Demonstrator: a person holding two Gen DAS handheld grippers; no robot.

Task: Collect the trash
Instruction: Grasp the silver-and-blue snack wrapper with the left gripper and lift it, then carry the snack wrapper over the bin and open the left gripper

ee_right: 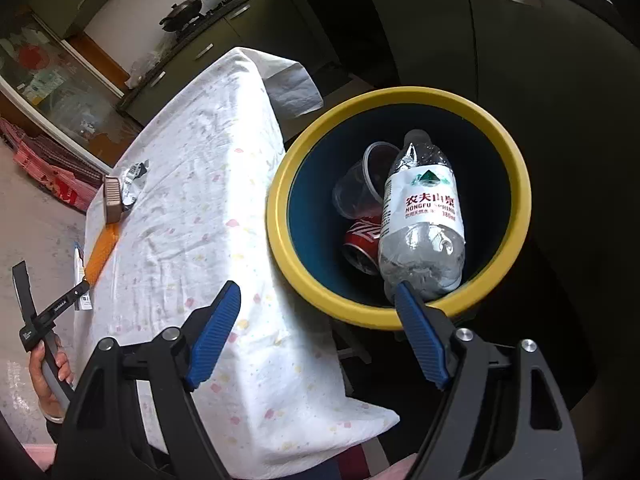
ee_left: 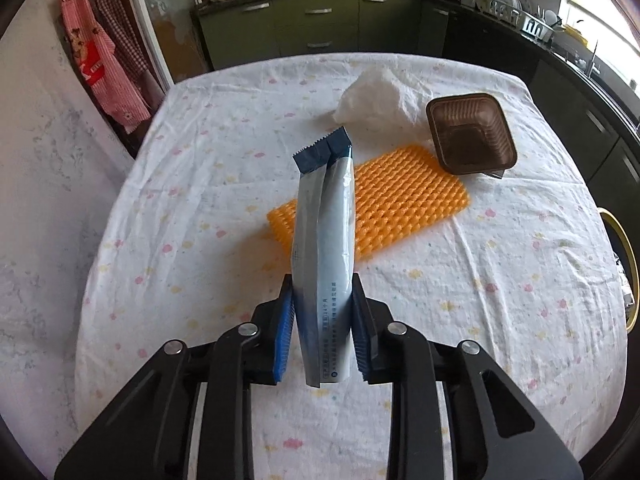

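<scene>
Gripping a blue-and-white snack wrapper between their blue pads, your left tongs hold it upright above the cloth-covered surface, its serrated dark blue end pointing away from you. Beyond the wrapper, an orange foam net sleeve lies flat on the cloth. Just past the sleeve's far right corner sits a brown plastic tray, and a crumpled white tissue lies just beside that tray on its left.

Your right tongs stand wide apart with nothing between the pads, hovering over the near rim of the yellow-rimmed bin, which stands right beside the surface's edge. Inside the bin a clear water bottle with a white label leans against the near wall, its base close to the right pad. A clear plastic cup and a red soda can lie to the bottle's left.

Your left hand shows at the far left of the right wrist view.
</scene>
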